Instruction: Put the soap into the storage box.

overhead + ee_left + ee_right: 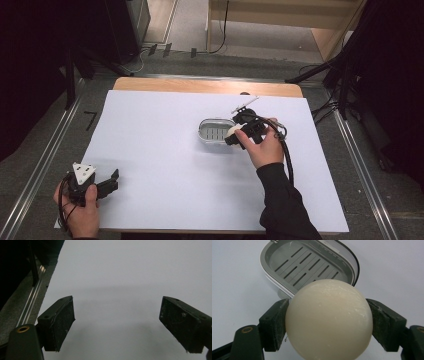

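A white sheet (165, 165) covered nearly the whole table, leaving a strip of pale wood (207, 85) bare along the far edge. Grey carpet lay around the table, with metal rails (45, 155) running down both sides, black stands to left and right, cables on the floor beyond, and a light wooden unit (280, 20) at the back. Past the middle of the sheet stood a grey soap dish (214, 131), its slotted tray bare. The right gripper (235, 135) hung at the dish's right rim, its jaws clamped on a round cream bar of soap (329, 320), one pad pressed to each side; in the right gripper view the soap sat just before the dish, above the sheet. The left gripper (112, 181) lay at the sheet's near left corner, jaws spread wide with nothing between them.
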`<action>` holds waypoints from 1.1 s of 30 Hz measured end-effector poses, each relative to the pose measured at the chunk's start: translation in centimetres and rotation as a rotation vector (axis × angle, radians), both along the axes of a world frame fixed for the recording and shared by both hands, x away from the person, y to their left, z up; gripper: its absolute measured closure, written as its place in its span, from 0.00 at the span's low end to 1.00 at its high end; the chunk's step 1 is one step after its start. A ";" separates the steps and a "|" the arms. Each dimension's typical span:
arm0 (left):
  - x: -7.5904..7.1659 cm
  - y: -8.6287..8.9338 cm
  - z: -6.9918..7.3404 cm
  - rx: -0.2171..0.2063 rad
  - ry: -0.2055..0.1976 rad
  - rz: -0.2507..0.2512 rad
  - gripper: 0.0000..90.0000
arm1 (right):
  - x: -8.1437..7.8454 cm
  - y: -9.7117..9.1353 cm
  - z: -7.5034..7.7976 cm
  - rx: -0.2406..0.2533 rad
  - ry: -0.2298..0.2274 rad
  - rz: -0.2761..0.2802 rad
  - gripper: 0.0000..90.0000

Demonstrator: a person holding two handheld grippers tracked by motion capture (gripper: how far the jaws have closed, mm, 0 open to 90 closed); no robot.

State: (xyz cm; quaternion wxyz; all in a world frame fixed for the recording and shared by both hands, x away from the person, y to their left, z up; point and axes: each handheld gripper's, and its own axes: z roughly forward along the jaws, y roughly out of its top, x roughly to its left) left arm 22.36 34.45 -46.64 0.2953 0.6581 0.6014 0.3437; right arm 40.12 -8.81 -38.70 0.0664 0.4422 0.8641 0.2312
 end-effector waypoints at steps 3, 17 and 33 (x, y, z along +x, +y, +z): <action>0.0 0.0 0.0 -0.001 0.000 0.001 0.15 | 0.3 0.3 0.1 0.001 0.001 0.005 0.27; 0.0 0.0 0.0 -0.001 0.002 0.002 0.15 | 1.1 1.8 0.7 -0.001 -0.002 0.017 0.27; 0.0 0.0 0.0 -0.004 0.003 0.002 0.15 | 2.4 3.6 0.1 -0.004 0.029 0.024 0.27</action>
